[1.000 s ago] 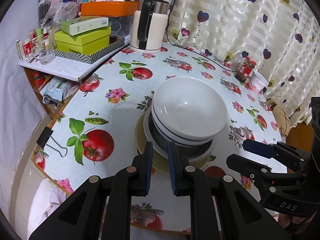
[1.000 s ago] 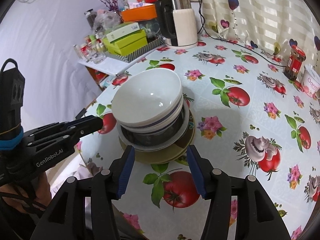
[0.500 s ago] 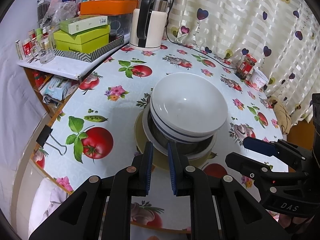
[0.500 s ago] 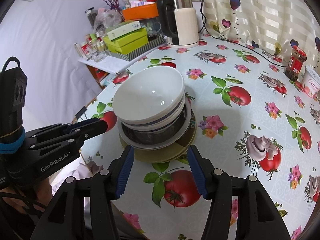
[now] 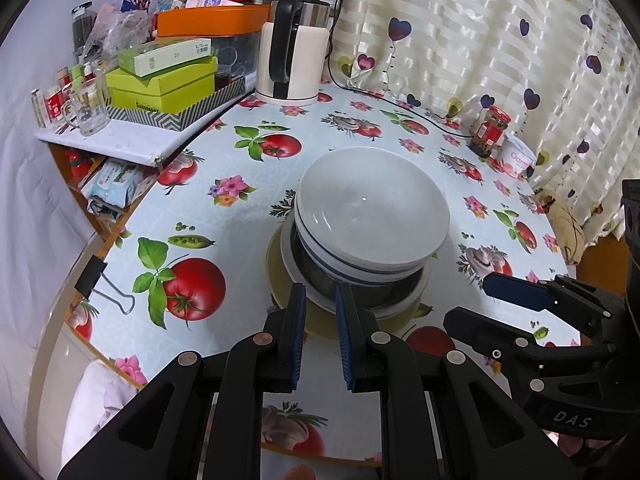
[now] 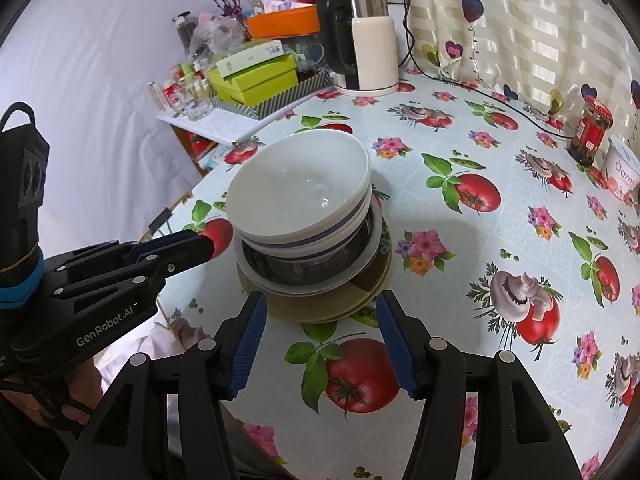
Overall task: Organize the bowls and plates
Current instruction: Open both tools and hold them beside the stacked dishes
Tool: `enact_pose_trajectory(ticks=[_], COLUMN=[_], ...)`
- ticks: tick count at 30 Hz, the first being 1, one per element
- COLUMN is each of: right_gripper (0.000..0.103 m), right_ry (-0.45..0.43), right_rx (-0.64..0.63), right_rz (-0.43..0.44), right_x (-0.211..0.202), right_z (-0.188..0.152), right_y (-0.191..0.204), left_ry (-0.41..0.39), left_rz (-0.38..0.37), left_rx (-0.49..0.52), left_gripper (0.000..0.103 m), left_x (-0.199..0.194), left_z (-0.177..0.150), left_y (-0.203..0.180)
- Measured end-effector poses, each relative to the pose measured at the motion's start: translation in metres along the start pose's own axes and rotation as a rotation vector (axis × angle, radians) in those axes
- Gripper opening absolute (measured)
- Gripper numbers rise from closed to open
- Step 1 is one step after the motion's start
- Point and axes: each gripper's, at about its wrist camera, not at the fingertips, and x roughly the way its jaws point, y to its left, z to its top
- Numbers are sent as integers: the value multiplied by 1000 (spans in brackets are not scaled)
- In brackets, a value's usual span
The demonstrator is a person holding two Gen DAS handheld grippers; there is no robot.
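A stack stands on the table: a white bowl (image 5: 372, 216) on top, nested in a blue-striped white bowl (image 5: 352, 272), over a steel bowl (image 5: 340, 292) on a white plate, on olive plates (image 5: 280, 276). The same stack shows in the right wrist view, with the white bowl (image 6: 298, 188) above the olive plates (image 6: 352, 300). My left gripper (image 5: 320, 312) is empty, its jaws a narrow gap apart, just in front of the stack. My right gripper (image 6: 318, 316) is open and empty, in front of the stack's near edge.
A kettle (image 5: 292, 56) and green boxes (image 5: 160, 84) stand at the back left, by a glass mug (image 5: 86, 110). A red jar (image 5: 490, 132) and a yoghurt cup (image 5: 518, 158) stand by the curtain. A binder clip (image 5: 100, 284) grips the table's left edge.
Both grippers have drawn back a little from the stack. Nothing was taken hold of or let go.
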Motion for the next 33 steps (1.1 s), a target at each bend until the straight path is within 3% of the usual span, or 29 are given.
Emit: enact_pose_trajectory(ticks=[33], right_gripper=[61], right_ry=[6], right_rx=[-21], right_rz=[-5], right_x=[1], right_z=[-2], right_y=[6], left_ry=[0], left_rz=[26], left_rx=[13], left_gripper=[16], left_x=[-1], left_z=[-1], left_y=[1])
